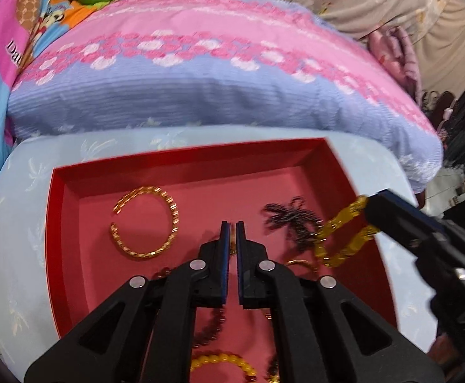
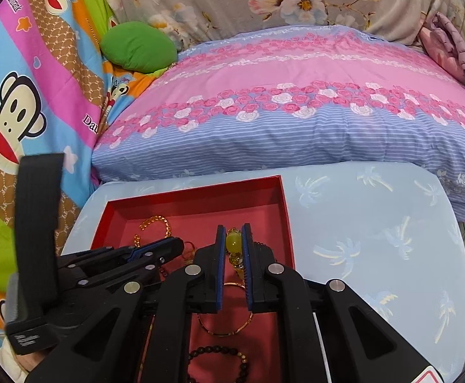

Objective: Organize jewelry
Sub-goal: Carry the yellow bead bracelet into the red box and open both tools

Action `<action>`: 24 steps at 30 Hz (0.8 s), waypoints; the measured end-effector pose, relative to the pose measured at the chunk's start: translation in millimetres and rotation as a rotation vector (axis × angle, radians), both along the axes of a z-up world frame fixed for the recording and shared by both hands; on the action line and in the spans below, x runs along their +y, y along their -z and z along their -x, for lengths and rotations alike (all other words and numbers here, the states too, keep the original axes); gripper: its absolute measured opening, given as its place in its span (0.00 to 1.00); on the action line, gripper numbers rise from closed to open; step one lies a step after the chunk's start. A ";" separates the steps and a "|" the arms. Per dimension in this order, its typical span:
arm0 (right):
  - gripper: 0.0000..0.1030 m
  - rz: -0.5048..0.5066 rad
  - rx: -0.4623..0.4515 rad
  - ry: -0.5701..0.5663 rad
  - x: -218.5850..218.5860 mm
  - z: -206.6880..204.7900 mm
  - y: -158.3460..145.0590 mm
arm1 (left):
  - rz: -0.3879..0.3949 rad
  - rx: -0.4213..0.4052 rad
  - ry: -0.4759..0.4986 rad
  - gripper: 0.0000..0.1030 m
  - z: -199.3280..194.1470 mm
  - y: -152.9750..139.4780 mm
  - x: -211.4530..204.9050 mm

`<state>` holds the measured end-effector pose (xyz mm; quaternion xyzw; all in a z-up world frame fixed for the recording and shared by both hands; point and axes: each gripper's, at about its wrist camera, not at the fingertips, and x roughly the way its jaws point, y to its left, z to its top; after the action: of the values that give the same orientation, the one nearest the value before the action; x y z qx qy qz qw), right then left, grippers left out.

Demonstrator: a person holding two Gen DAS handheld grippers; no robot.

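The right gripper [image 2: 233, 239] has its jaws pinched on a yellow bead bracelet [image 1: 344, 229], which hangs from the tips over the right side of the red box [image 1: 181, 159], its low end near a dark tangled chain [image 1: 291, 220]. The left gripper [image 1: 232, 233] has its jaws drawn narrow with something small and gold between them, though I cannot tell whether they grip it. A gold open bangle [image 1: 146, 221] lies far left on the box floor, and dark bead bracelets [image 2: 216, 360] lie near. The danger, as I judge it: the hanging bracelet may snag the dark chain and drag it along, or slip out since only one bead is pinched
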<state>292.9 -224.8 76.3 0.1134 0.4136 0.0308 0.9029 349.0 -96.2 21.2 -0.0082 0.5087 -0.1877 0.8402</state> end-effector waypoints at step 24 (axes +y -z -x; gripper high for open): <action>0.13 -0.017 0.033 -0.008 19.8 -2.0 24.4 | -0.148 -0.134 -0.156 0.42 22.1 -11.1 43.0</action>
<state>294.9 -205.0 51.9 0.1201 0.4287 0.0362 0.8947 326.9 -53.2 32.4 0.0270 0.4618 -0.0840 0.8826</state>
